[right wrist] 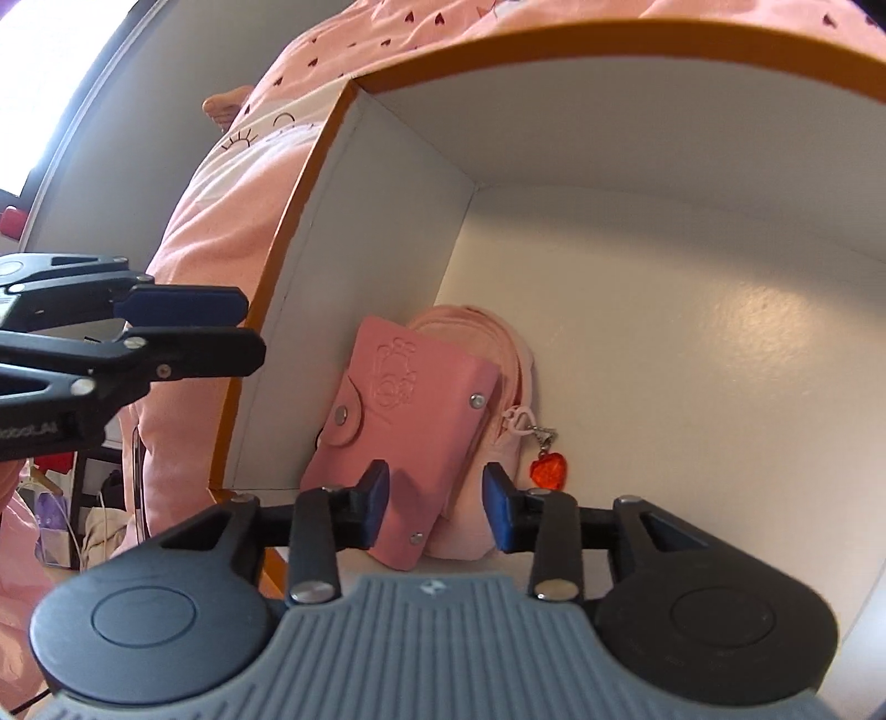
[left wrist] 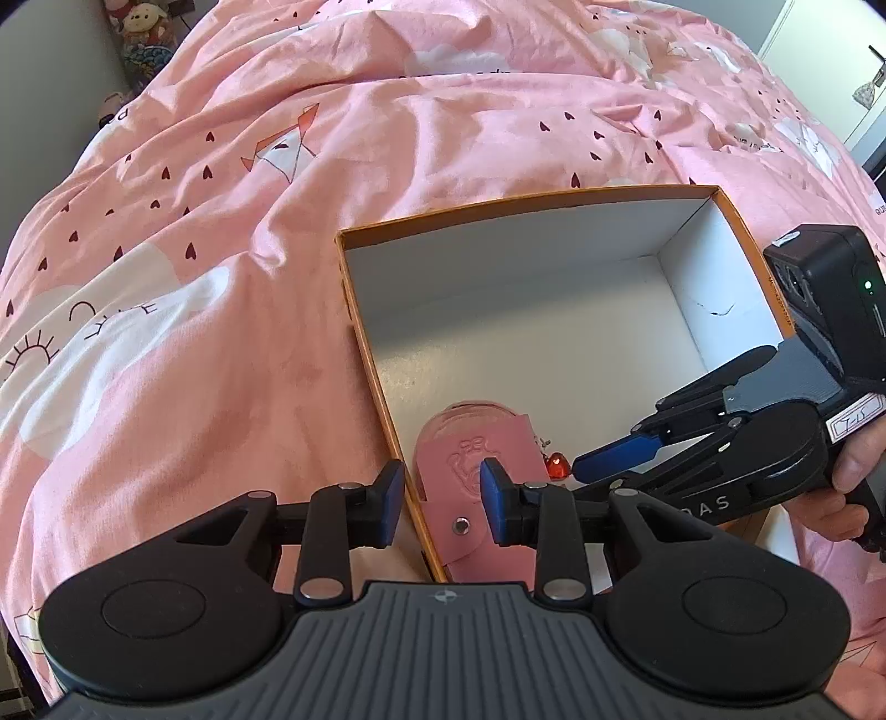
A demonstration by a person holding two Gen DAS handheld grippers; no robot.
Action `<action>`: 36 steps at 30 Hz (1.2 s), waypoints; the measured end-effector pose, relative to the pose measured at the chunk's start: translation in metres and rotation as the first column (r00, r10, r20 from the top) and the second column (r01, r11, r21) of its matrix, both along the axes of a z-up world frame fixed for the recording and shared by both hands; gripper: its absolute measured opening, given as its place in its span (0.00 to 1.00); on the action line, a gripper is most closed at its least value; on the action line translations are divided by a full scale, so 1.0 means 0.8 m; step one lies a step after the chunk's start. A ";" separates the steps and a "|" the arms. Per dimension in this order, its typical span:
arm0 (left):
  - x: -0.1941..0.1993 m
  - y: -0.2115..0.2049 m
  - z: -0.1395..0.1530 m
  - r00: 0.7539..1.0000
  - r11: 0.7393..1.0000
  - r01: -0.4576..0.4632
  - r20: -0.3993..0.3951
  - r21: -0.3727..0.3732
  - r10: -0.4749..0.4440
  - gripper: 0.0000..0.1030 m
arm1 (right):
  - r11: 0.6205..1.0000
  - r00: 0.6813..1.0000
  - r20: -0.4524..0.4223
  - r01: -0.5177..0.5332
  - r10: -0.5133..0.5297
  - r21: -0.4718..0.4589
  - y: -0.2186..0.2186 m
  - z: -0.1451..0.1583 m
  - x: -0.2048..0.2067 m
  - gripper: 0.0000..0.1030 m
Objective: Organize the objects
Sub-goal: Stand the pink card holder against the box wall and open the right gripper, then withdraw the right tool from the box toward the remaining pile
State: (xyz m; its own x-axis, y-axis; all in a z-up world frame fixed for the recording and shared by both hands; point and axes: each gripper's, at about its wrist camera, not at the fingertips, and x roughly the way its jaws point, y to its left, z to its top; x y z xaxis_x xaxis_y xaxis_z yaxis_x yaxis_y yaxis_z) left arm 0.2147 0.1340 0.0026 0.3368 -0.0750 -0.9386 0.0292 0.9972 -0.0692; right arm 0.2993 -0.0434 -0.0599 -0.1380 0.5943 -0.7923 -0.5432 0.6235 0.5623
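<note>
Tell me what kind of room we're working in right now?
Most likely a bedroom: the orange box sits on a bed under a pink duvet printed with hearts and clouds, and plush toys sit in the far corner. A pink wallet and pouch lie in the box.

Black left claw (left wrist: 442,499) with blue pads, silver rivets, ribbed grey base, right claw (right wrist: 436,505) alike

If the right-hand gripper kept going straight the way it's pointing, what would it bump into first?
Probably the pink leather card holder, lying between the right gripper's open pads in the orange-rimmed white box; depth is unclear.
</note>
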 end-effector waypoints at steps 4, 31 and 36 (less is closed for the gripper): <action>-0.004 0.005 -0.003 1.000 1.000 -0.017 -0.001 -0.007 0.017 0.38 | 0.999 0.998 -0.054 0.027 -0.028 -0.018 -0.006 -0.013 0.004 0.53; -0.070 -0.012 0.056 0.989 1.000 0.010 0.150 -0.010 -0.009 0.40 | 0.991 0.970 0.206 0.126 -0.131 0.038 -0.025 0.051 -0.065 0.55; -0.110 -0.036 0.061 0.979 0.998 0.031 0.202 -0.046 -0.021 0.44 | 0.977 0.926 0.312 0.202 -0.213 0.069 -0.066 0.081 -0.111 0.55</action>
State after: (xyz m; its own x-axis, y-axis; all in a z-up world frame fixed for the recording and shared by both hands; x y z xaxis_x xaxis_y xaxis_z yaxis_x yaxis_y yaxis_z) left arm 0.1266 0.1051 0.0513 0.5161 -0.1301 -0.8466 0.0735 0.9915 -0.1076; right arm 0.2101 -0.0959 0.0047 0.2458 0.6105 -0.7529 -0.5568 0.7247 0.4059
